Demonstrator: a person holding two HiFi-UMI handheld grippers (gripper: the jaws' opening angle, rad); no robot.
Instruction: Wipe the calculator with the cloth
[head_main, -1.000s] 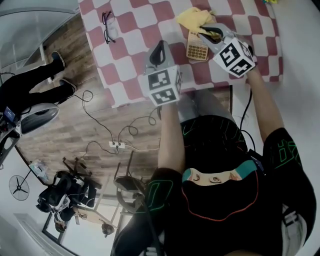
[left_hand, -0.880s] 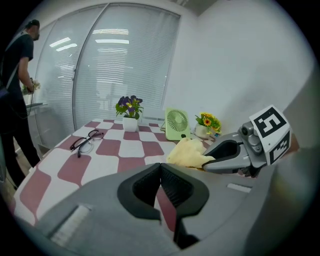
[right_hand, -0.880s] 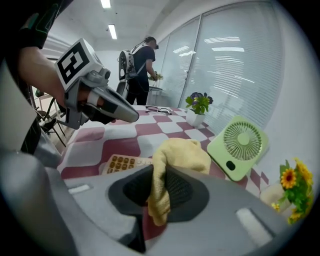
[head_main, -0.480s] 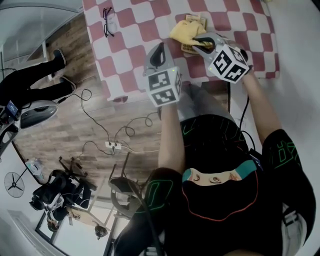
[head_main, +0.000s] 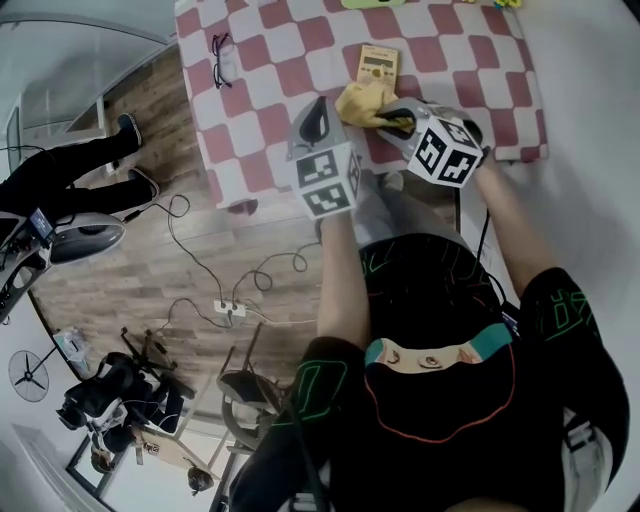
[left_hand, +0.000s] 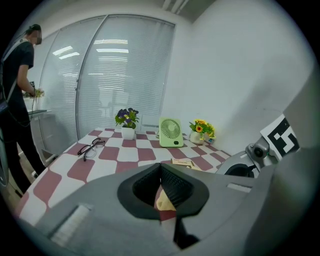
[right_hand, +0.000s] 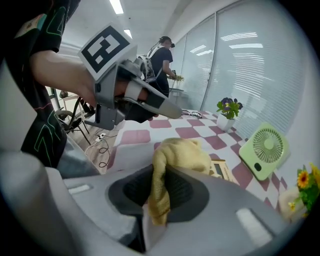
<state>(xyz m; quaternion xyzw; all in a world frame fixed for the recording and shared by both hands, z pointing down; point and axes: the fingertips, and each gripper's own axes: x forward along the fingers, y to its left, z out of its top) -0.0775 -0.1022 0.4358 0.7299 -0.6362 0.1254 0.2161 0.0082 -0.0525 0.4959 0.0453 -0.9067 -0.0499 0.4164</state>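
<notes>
The right hand-held gripper (right_hand: 161, 186) is clenched on the yellow cloth (right_hand: 176, 159). The cloth is pinched between both jaws and bunches up above them. In the head view, the right hand-held gripper (head_main: 398, 116) holds the cloth (head_main: 364, 102) low over the desk (head_main: 270, 62), at the near end of the calculator (head_main: 378, 64). Contact between cloth and calculator cannot be confirmed. The calculator (right_hand: 223, 170) lies flat, face up, on the checked desk cover.

The left hand-held gripper (left_hand: 161, 168) is closed with the jaw tips together and nothing gripped. In the head view, the left hand-held gripper (head_main: 318, 108) is just to the left of the cloth, above the desk's near edge.

Farther out on the desk:
- glasses (head_main: 222, 58), well left of the calculator;
- a green fan (left_hand: 170, 132), upright at the far side;
- a potted plant (left_hand: 127, 122), left of the fan;
- yellow flowers (left_hand: 200, 131), right of the fan.

A person (left_hand: 17, 100) stands beyond the desk.
</notes>
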